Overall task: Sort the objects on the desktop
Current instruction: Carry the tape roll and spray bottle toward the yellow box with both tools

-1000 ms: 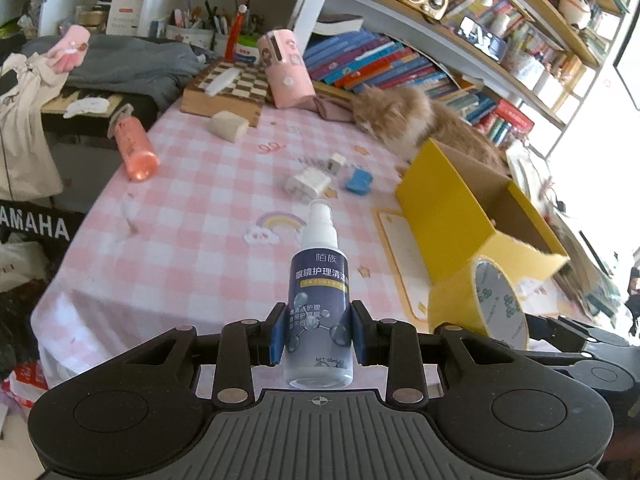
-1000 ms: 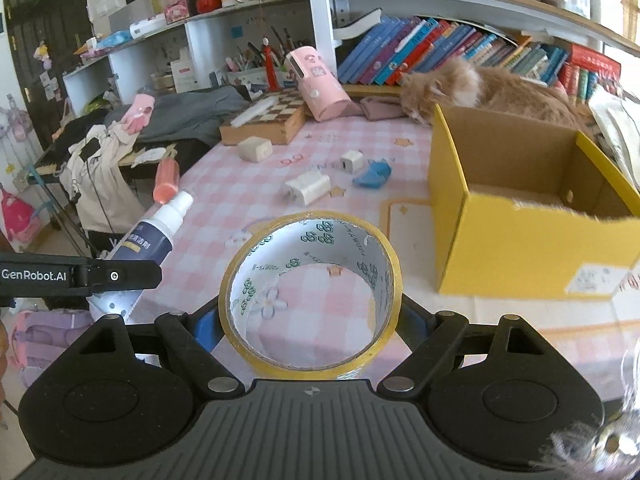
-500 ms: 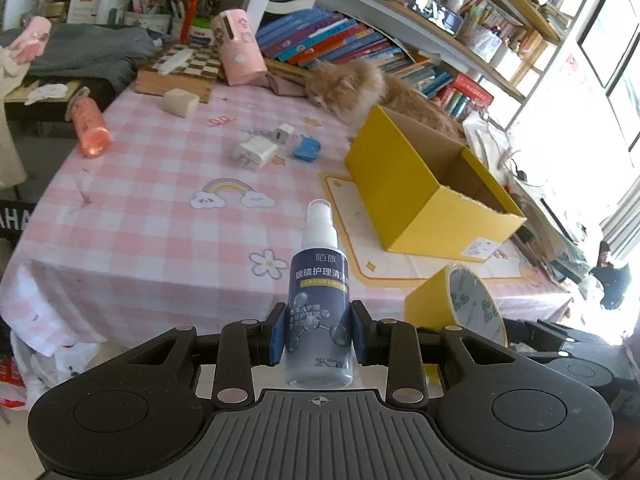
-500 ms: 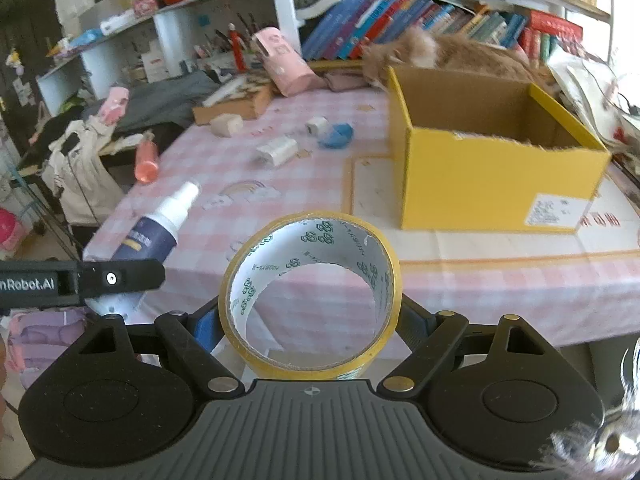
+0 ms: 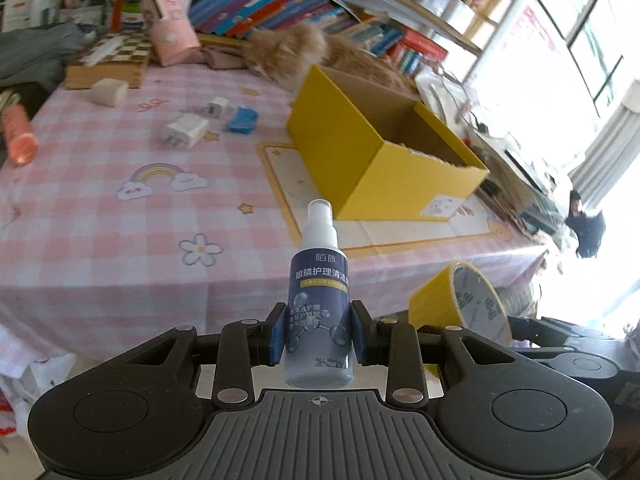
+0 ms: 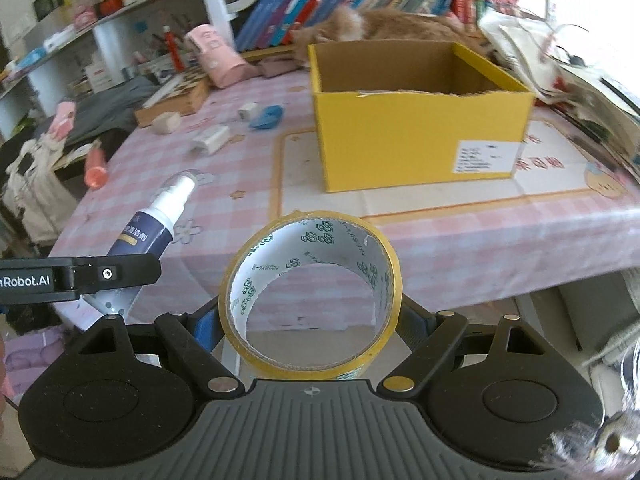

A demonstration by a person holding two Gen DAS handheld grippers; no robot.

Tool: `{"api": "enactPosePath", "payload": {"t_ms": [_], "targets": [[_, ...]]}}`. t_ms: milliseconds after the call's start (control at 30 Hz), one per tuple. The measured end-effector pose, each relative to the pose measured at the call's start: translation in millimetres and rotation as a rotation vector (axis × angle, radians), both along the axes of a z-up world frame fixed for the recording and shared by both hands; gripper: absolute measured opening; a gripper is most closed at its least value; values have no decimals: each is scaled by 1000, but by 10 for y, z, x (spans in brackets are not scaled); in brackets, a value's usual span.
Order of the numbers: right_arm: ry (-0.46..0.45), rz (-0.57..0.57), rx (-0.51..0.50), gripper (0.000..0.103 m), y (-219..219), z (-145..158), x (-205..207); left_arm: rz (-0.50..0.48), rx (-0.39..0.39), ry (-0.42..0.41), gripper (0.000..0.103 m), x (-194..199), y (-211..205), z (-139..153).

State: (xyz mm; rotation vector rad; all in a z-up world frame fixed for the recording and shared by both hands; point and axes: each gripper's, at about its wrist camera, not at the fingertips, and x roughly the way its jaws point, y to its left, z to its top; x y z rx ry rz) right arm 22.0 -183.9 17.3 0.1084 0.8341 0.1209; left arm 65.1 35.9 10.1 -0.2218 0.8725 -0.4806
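Note:
My left gripper [image 5: 318,338] is shut on a dark blue spray bottle [image 5: 320,304] with a white nozzle, held upright off the table's front edge. My right gripper [image 6: 310,326] is shut on a yellow roll of tape [image 6: 312,296], its blue pads pressing both sides. The same tape roll [image 5: 460,304] shows at the right of the left wrist view, and the spray bottle [image 6: 154,224] at the left of the right wrist view. An open yellow cardboard box [image 6: 416,136] [image 5: 380,156] stands on the pink checked tablecloth [image 5: 100,208] beyond both grippers.
A white charger [image 5: 186,130], a small white plug [image 5: 216,107], a blue object [image 5: 242,120], a cream block [image 5: 108,90] and an orange-pink bottle [image 5: 18,138] lie on the table. An orange cat [image 5: 304,54] lies behind the box. A chessboard [image 5: 112,56], pink case [image 5: 172,30] and bookshelves stand at the back.
Both grippers have drawn back and rightwards from the table, still holding bottle and tape. The yellow box now faces them more squarely, and the table's front edge has come into view.

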Motion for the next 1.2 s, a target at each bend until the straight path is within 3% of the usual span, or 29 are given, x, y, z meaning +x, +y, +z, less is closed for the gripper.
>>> {"api": "enactPosePath", "payload": {"t_ms": [467,1200], "targets": [[-14,-111,-14,83,-331,46,-35,-97,-7,-27,31,179,-363,75],[-113,-133,-20,83,-723,201,340,-120,17,-107,31,449,-847,296]]}}
